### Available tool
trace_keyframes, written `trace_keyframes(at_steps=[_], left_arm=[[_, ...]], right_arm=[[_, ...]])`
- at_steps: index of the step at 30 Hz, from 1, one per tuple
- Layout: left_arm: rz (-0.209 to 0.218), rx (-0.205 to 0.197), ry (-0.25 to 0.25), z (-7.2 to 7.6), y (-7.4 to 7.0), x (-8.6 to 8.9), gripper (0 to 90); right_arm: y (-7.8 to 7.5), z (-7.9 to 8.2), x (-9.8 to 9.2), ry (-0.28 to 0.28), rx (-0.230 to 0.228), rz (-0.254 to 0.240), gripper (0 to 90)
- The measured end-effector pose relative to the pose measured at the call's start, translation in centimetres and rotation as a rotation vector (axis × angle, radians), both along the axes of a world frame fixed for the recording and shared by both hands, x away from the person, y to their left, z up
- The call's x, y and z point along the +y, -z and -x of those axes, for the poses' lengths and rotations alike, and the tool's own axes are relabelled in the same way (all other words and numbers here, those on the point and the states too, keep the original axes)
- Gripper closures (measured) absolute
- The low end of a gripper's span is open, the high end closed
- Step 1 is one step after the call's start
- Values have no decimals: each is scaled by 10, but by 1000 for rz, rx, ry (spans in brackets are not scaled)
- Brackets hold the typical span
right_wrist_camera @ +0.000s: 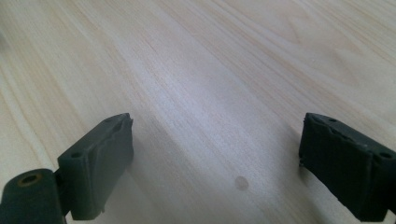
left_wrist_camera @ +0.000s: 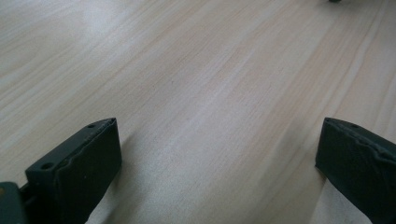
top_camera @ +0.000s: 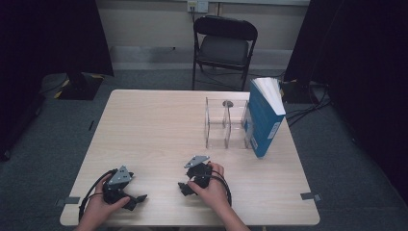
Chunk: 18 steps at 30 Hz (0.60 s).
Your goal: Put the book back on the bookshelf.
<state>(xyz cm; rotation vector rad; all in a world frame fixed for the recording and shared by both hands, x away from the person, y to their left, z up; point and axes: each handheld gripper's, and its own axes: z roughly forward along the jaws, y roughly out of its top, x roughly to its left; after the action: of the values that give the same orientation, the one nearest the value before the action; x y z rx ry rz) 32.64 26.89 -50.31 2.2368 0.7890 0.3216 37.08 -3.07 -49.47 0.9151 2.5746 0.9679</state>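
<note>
Down at the lower edge of the high view, both hands rest the left gripper (top_camera: 137, 199) and right gripper (top_camera: 184, 187) on the wooden table (top_camera: 154, 120), apparently idle before any reach. Nearest them, right of centre, stands a clear acrylic rack (top_camera: 225, 124) with a blue book (top_camera: 262, 120) leaning against it, well apart from both. Left gripper view: jaws spread wide over bare wood. Right gripper view: the same, released, nothing between.

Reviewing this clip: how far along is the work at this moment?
Nothing looks done yet. The blue book stands upright beside the clear acrylic rack, outside its slots. Nothing is in hand: the left gripper and right gripper rest low over the table near the front edge, jaws wide apart and empty. Any handling of the book remains.
</note>
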Motion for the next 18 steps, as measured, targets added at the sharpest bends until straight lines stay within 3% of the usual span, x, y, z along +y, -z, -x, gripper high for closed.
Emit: trace_keyframes(at_steps=[18], left_arm=[[-2, -2, 3, 0, 0, 0, 0]], right_arm=[[7, 6, -5, 7, -54, -67, 94]])
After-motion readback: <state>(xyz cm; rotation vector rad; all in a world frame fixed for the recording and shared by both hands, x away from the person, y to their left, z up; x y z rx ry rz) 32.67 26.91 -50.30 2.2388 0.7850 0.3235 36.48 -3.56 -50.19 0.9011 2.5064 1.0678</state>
